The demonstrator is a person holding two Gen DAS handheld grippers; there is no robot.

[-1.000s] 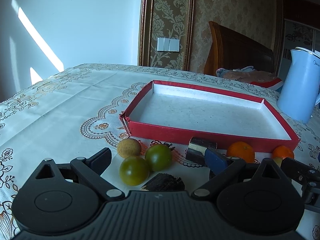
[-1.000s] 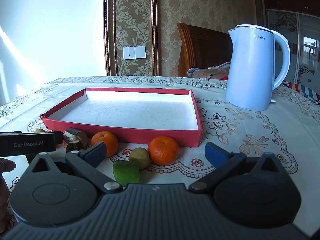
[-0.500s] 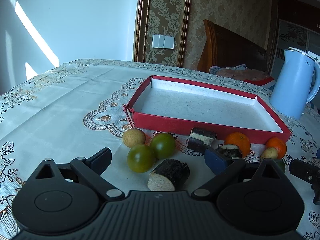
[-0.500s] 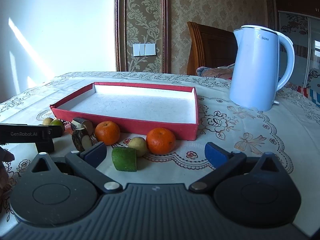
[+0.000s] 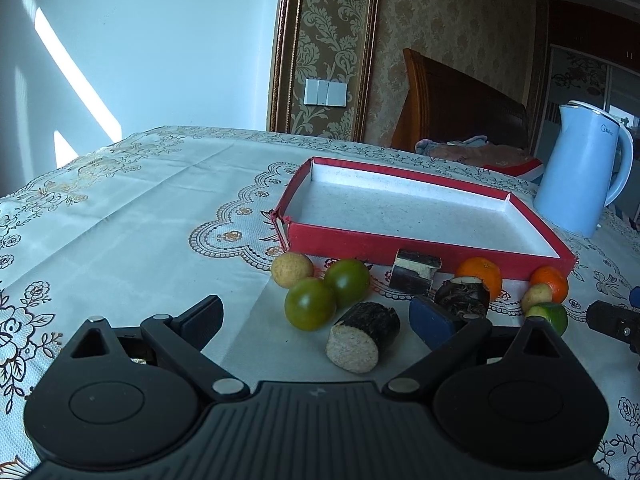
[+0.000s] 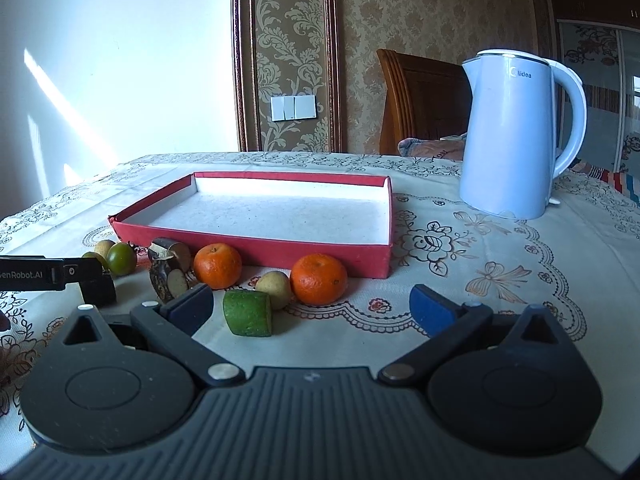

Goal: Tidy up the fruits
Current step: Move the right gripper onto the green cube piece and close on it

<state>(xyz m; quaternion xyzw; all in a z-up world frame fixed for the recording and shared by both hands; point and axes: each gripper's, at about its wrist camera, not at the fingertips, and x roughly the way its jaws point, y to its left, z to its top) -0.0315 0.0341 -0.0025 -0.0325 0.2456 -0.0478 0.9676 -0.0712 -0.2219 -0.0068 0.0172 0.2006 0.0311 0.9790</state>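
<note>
A shallow red tray (image 5: 352,242) (image 6: 320,250) with a white floor lies empty on the tablecloth. In front of it lies a row of fruit: a tan round fruit (image 5: 292,269), two green round fruits (image 5: 310,309) (image 5: 346,282), dark sugarcane pieces (image 5: 362,336) (image 5: 414,273) (image 6: 170,266), two oranges (image 6: 218,266) (image 6: 319,284), a small yellow fruit (image 6: 275,288) and a green cut piece (image 6: 248,313). My left gripper (image 5: 318,318) is open above the green fruits. My right gripper (image 6: 310,304) is open above the green piece and an orange.
A light blue electric kettle (image 6: 514,136) (image 5: 580,168) stands right of the tray. A wooden chair back (image 6: 420,104) with cloth on it is behind the table. The left gripper's body (image 6: 52,274) shows at the left edge of the right wrist view.
Both grippers have drawn back and risen from the fruit row, so more fruit shows. Both stay open. No fruit has moved.
</note>
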